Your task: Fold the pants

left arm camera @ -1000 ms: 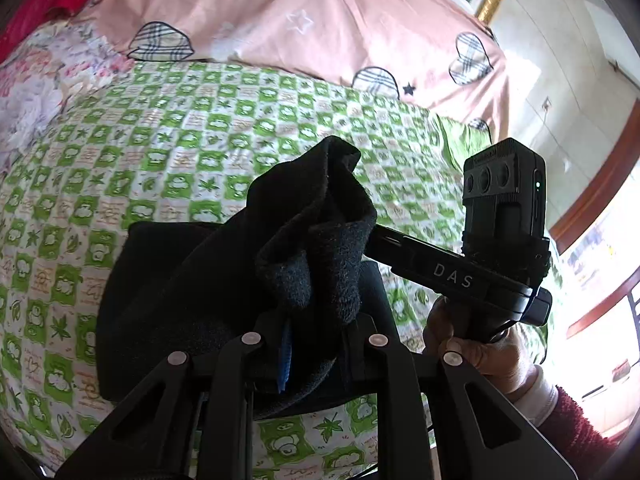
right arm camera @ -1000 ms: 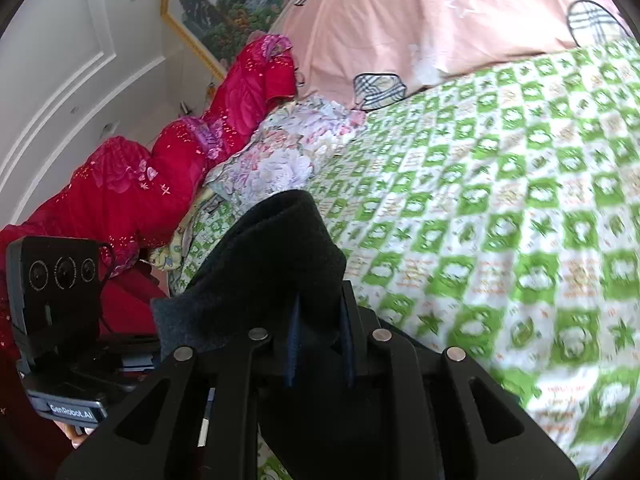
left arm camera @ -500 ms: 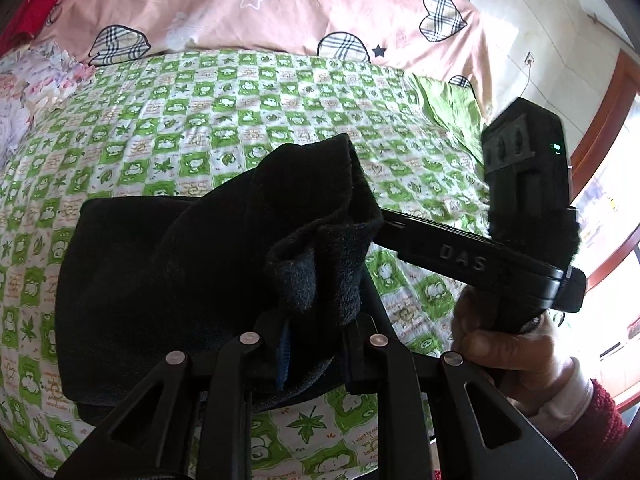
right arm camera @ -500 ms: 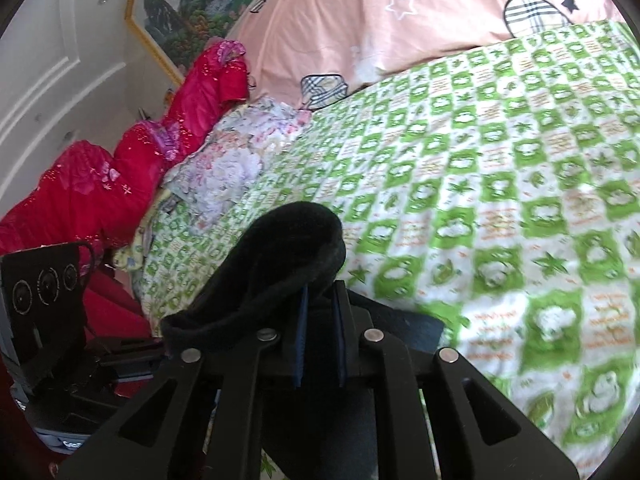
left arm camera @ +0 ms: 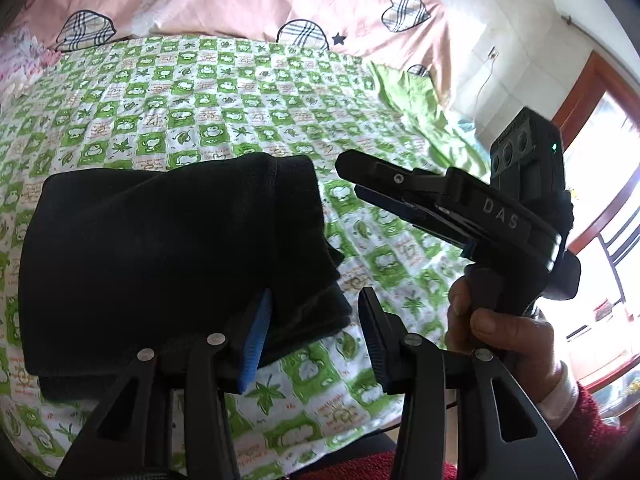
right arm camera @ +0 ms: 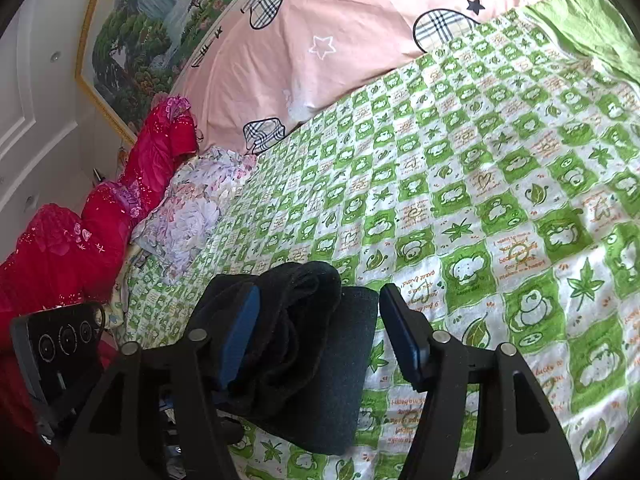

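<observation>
The black pants [left arm camera: 160, 256] lie folded in a thick stack on the green checked bedsheet [left arm camera: 224, 120]. My left gripper [left arm camera: 316, 332] is open, its jaws spread around the stack's near right corner, the cloth loose between them. My right gripper [right arm camera: 320, 332] is open too, a bunched fold of the pants [right arm camera: 300, 320] resting between its blue pads [right arm camera: 240, 332]. In the left wrist view the right gripper [left arm camera: 360, 184] hovers just right of the stack, held by a hand [left arm camera: 504, 328].
A pink quilt [left arm camera: 240, 4] with plaid hearts lies along the far side of the bed. Red bedding [right arm camera: 100, 216] and a floral pillow [right arm camera: 188, 212] sit at the left edge. A window [left arm camera: 608, 200] and wall are on the right.
Both grippers lowered the pants onto the stack and opened, letting go of the cloth. The raised bunches of fabric have dropped flat onto the bed.
</observation>
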The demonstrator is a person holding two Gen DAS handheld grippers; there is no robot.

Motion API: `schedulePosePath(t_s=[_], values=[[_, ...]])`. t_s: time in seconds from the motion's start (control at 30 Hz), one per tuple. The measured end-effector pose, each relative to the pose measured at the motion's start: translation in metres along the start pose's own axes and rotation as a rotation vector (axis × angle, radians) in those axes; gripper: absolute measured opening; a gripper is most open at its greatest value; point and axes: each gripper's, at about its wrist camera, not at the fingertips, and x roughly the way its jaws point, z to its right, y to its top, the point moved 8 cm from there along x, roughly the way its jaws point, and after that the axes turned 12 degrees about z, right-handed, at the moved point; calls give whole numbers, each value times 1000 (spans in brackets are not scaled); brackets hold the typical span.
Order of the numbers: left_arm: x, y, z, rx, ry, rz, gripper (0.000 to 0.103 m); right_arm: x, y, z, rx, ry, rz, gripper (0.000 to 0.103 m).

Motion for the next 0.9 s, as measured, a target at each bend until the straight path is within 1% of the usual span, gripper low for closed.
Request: schedulePosePath(t_s=[0.1,0.17,0.23,0.3,0.4,0.43,0.47,0.57,0.67,0.77,0.9], values=[[-13,4,-2,-16,-9,22,49,0,1,-6,-9,-23,-5,67],[-21,6,-4,-20,-7,38,50,3,1,-13,-22,-36,-15,71],[-30,9,-11,-31,9,57,53,5,1,-20,-36,-48,-22,73],[-36,13,-18,-45,23,75,54,9,1,-28,-56,-61,-32,74],[-47,19,-37,-89,63,102,58,12,1,-40,-79,-78,-35,78],[-51,21,-45,-109,77,114,59,14,1,-43,-81,-82,-38,81],[-55,23,-52,-125,89,122,62,15,0,-45,-81,-89,-39,84],[-66,27,-79,-185,135,150,72,21,-3,-51,-82,-109,-50,89],[-72,27,-106,-246,177,162,75,29,-11,-51,-83,-137,-78,90],[-75,25,-132,-302,207,161,76,33,-18,-44,-67,-173,-94,90],[-75,21,-157,-354,234,149,79,37,-25,-35,-40,-208,-115,90]])
